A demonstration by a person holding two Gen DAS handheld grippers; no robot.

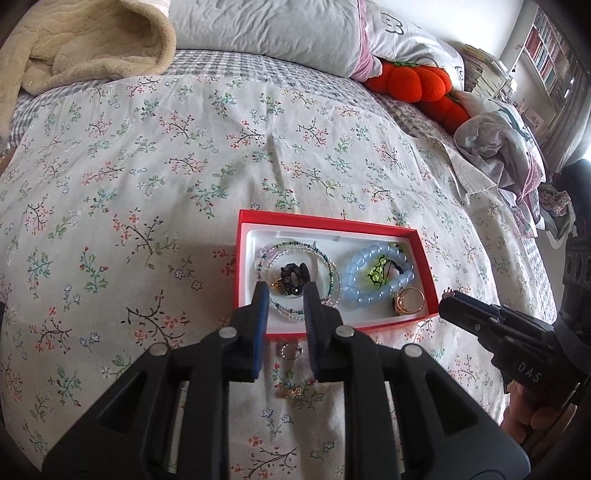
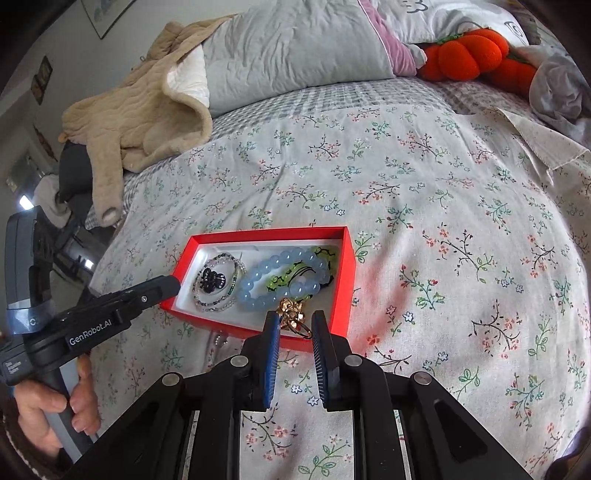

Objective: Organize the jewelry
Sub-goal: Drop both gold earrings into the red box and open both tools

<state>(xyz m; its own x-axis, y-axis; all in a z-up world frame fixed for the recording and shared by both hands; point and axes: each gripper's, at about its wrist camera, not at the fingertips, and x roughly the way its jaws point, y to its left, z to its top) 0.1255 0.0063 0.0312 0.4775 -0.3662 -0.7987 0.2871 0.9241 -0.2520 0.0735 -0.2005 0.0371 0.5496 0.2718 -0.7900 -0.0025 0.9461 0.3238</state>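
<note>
A red box point(image 1: 332, 221) point(image 2: 266, 233) with a white lining lies on the floral bedspread. In it are a thin beaded bracelet point(image 1: 280, 246) point(image 2: 218, 302), a dark flower piece point(image 1: 291, 278) point(image 2: 210, 278), a blue bead bracelet point(image 1: 354, 266) point(image 2: 255, 280), a yellow-green corded piece point(image 1: 376, 273) point(image 2: 284, 277) and a gold band point(image 1: 408, 301). My left gripper point(image 1: 285, 291) point(image 2: 171, 286) hangs over the box's near left part, jaws slightly apart and empty above the dark piece. At the near right corner, my right gripper point(image 2: 295, 317) point(image 1: 448, 295) is shut on a gold flower ring point(image 2: 291, 314).
A small silver ring point(image 1: 290, 350) and a gold trinket point(image 1: 291, 393) lie on the bedspread in front of the box. Pillows point(image 1: 277, 33), a beige blanket point(image 2: 147, 110) and an orange plush point(image 1: 413, 81) lie at the head of the bed. Crumpled clothing point(image 1: 498, 147) lies at the right.
</note>
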